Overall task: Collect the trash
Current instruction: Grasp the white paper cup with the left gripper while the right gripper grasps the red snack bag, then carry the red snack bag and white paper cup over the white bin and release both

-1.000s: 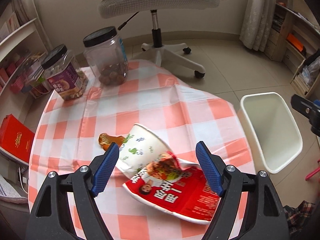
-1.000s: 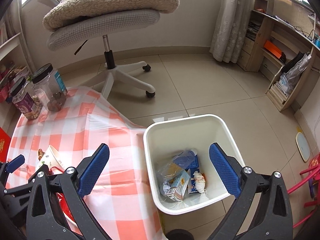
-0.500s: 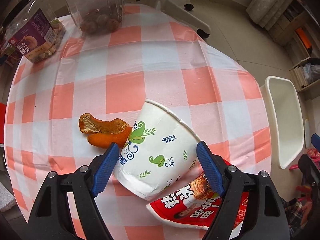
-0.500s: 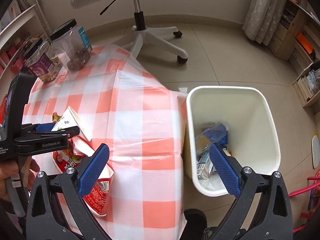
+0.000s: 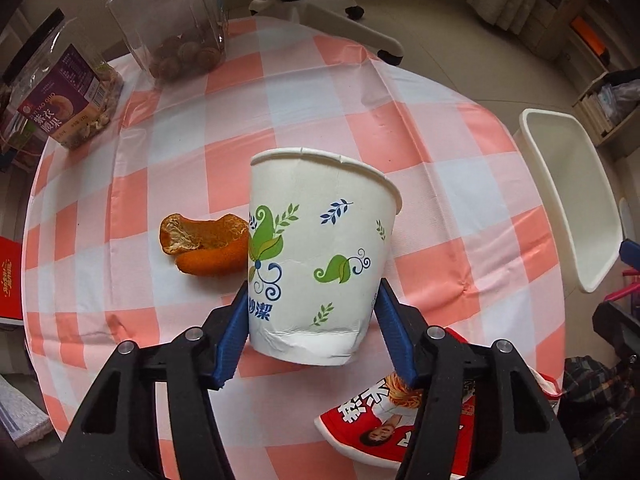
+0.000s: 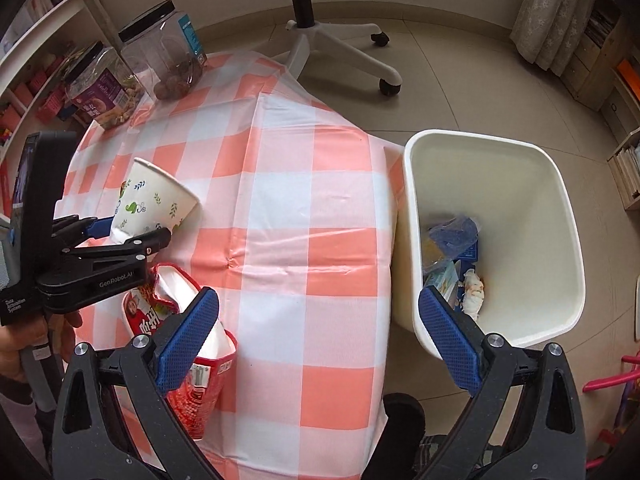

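Observation:
A white paper cup point(image 5: 320, 240) with green leaf print lies tilted on the checked tablecloth point(image 5: 320, 92). My left gripper point(image 5: 312, 290) is closing around its dented base, and both blue pads touch the cup's sides. An orange peel point(image 5: 204, 244) lies against the cup's left side. A crushed red noodle package point(image 5: 400, 428) sits just below the right finger. In the right wrist view, my right gripper point(image 6: 316, 296) hangs open with nothing in it, over the table's near right edge. It is between the red package point(image 6: 188, 360) and the white bin point(image 6: 520, 200).
The bin stands on the floor beside the table's right edge and holds several bits of trash point(image 6: 452, 256). Two black-lidded jars point(image 5: 172, 20) point(image 5: 60, 92) stand at the table's far left. An office chair base point(image 6: 320, 40) is behind the table. Shelves line both walls.
My left gripper came down over the cup and its jaws narrowed onto the cup's base; the cup now sits straighter between them. The right gripper sank and tipped further downward.

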`<state>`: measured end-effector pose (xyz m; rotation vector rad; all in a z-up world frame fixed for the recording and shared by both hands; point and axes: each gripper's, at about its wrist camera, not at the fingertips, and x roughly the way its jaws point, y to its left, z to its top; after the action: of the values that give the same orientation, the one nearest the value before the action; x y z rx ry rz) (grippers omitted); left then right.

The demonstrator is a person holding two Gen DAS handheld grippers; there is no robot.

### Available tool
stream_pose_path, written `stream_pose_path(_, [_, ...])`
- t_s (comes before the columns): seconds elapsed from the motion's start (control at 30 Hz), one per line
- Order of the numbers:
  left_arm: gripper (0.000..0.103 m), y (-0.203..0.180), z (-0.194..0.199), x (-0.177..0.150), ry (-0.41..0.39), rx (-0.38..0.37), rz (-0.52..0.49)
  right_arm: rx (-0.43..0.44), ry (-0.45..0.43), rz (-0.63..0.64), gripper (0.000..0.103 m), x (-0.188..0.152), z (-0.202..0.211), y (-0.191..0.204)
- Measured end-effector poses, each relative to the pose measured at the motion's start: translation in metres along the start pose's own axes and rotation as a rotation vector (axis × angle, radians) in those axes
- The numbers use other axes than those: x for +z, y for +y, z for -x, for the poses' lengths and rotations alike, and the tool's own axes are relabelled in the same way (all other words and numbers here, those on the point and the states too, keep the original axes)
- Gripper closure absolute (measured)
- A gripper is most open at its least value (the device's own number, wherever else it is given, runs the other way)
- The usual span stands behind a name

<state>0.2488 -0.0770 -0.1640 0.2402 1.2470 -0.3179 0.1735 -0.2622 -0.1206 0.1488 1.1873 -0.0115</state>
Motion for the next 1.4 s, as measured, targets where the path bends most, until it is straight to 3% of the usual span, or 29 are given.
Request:
stream_pose_path(0.2, [0.045,0.021,0.046,-0.004,-0.124,0.009,0.065,0.226,0.166,0.003,0.007,-0.013,-0.020,0.016])
stream_pose_path(0.37, [0.044,0.061,0.079,-0.019,-0.180,0.001,0.186,0.250,0.243,0.068,0.008,-0.032,-0.042,0.051])
stream_pose_path(0.4, [0.044,0.068,0.083,-0.023,-0.185,-0.005,0.211,0.255,0.251,0.073,0.014,-0.035,-0.047,0.056])
stream_pose_path(0.43, [0.044,0.074,0.088,-0.030,-0.189,-0.006,0.232,0.252,0.259,0.079,0.030,-0.038,-0.051,0.062])
stream_pose_path(0.47, [0.044,0.079,0.091,-0.035,-0.195,-0.006,0.247,0.250,0.268,0.089,0.039,-0.040,-0.056,0.068])
stream_pose_path(0.53, [0.044,0.089,0.097,-0.045,-0.207,-0.002,0.269,0.276,0.270,0.086,0.049,-0.041,-0.060,0.078])
stream_pose_path(0.63, [0.044,0.105,0.105,-0.061,-0.229,0.018,0.312,0.300,0.201,0.108,0.063,-0.034,-0.050,0.096])
stream_pose_path(0.83, [0.044,0.148,0.109,-0.088,-0.245,0.064,0.413,0.310,0.073,0.166,0.072,-0.015,-0.033,0.137])
stream_pose_path(1.1, [0.044,0.184,0.121,-0.119,-0.298,0.158,0.500,0.289,-0.131,0.263,0.072,0.006,-0.002,0.181])
stream_pose_path(1.3, [0.044,0.188,0.122,-0.130,-0.342,0.277,0.514,0.190,-0.290,0.314,0.072,0.014,0.014,0.195])
stream_pose_path(1.4, [0.044,0.184,0.119,-0.130,-0.348,0.289,0.519,0.134,-0.329,0.326,0.072,0.014,0.013,0.195])
